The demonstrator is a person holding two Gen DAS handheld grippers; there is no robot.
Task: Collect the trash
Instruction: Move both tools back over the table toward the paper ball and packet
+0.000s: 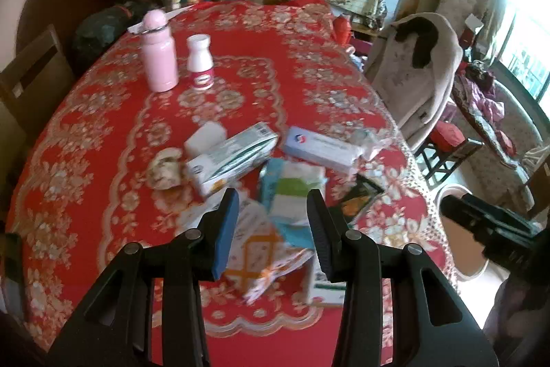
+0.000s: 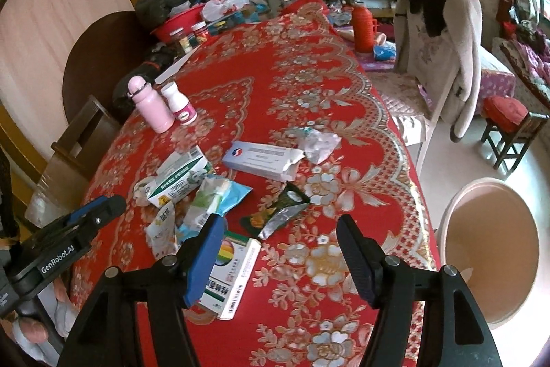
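Note:
Trash lies in a cluster on the red floral tablecloth [image 2: 309, 92]. There is a green-and-white carton [image 2: 182, 177] [image 1: 233, 157], a blue-grey flat box [image 2: 261, 157] [image 1: 323, 147], crumpled foil [image 2: 319, 141], a teal-green wrapper [image 2: 220, 195] [image 1: 292, 191], a dark snack wrapper [image 2: 278, 212], an orange-white packet [image 2: 163, 229] [image 1: 254, 246] and a rainbow-printed box [image 2: 230, 274]. My left gripper [image 1: 273, 229] is open over the wrappers. My right gripper [image 2: 282, 250] is open above the table's near edge, beside the rainbow box. A pink bin [image 2: 491, 246] stands off the table's right side.
A pink flask [image 1: 160, 54] [image 2: 151, 105] and a white pill bottle [image 1: 200, 62] [image 2: 180, 105] stand farther back. Jars and a red basin [image 2: 178, 19] sit at the far end. A chair with a beige coat [image 2: 443, 47] and a red stool [image 2: 508, 122] stand to the right.

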